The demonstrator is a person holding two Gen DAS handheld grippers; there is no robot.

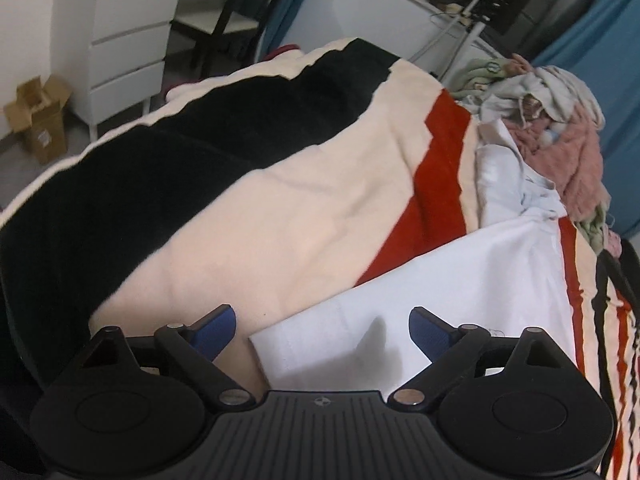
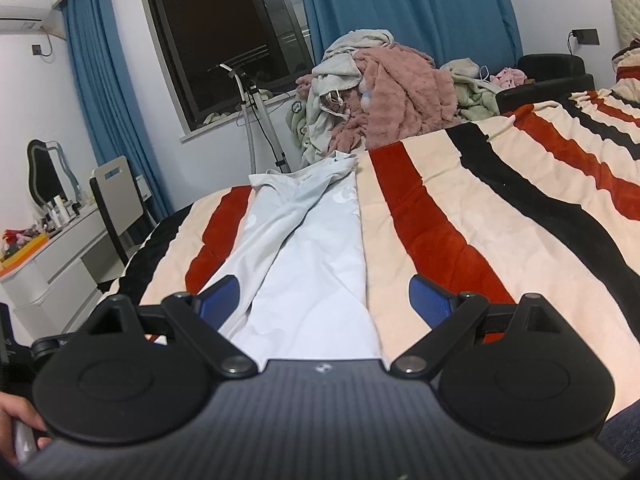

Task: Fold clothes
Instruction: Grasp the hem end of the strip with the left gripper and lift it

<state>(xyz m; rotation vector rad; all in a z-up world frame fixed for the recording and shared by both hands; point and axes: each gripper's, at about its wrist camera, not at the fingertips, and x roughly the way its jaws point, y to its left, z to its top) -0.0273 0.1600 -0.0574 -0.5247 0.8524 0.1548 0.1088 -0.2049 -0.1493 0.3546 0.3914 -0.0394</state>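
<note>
The pale grey-white shirt [image 2: 308, 248] lies flat on the striped blanket [image 2: 480, 216], folded long and narrow, collar end toward the heap of clothes [image 2: 384, 96] by the window, while the left gripper [image 1: 322, 332] and right gripper [image 2: 324, 300] hover over its near hem, fingers spread apart and gripping nothing.

Near end of long pale-grey folded garment [image 2: 304, 264] hidden under gripper body, bottom centre; lower-left hand [image 2: 18, 420] cut off.

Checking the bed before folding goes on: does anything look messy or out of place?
Yes: a heap of unfolded clothes is piled at the far edge of the striped blanket, beyond the white garment, which lies flat and narrow.
</note>
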